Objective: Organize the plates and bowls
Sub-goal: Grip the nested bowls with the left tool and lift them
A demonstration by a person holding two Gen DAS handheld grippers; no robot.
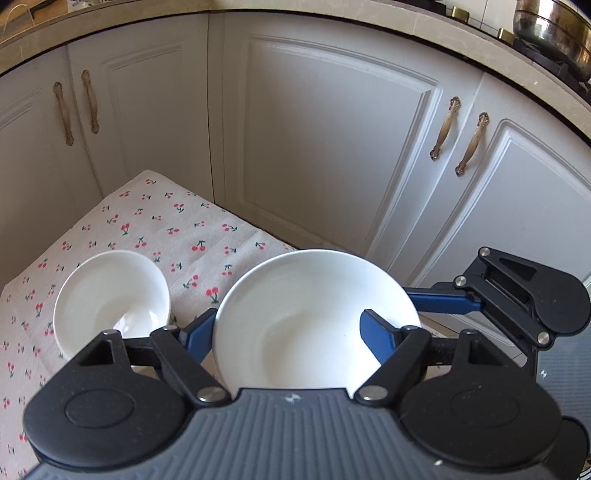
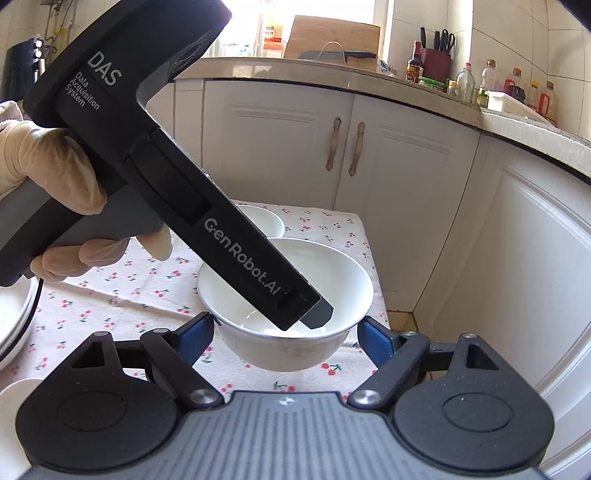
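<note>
A white bowl [image 1: 314, 321] stands at the right edge of the cherry-print tablecloth [image 1: 155, 229]. My left gripper [image 1: 291, 332] is open, its blue fingers [image 1: 378, 334] straddling the bowl's near rim, one outside on the left and one inside. In the right wrist view the same bowl [image 2: 284, 332] lies between the blue fingers [image 2: 194, 338] of my open right gripper [image 2: 286, 339], with the left gripper's body [image 2: 207, 221] reaching into it from above. A second white bowl [image 1: 110, 299] stands to the left; it also shows behind the first in the right wrist view [image 2: 264, 219].
White cabinet doors [image 1: 332, 147] with bronze handles stand close behind the table. A stack of white plates [image 2: 14, 321] sits at the table's left edge. A metal pot [image 1: 554, 33] is on the counter. Bottles [image 2: 509, 88] line the counter.
</note>
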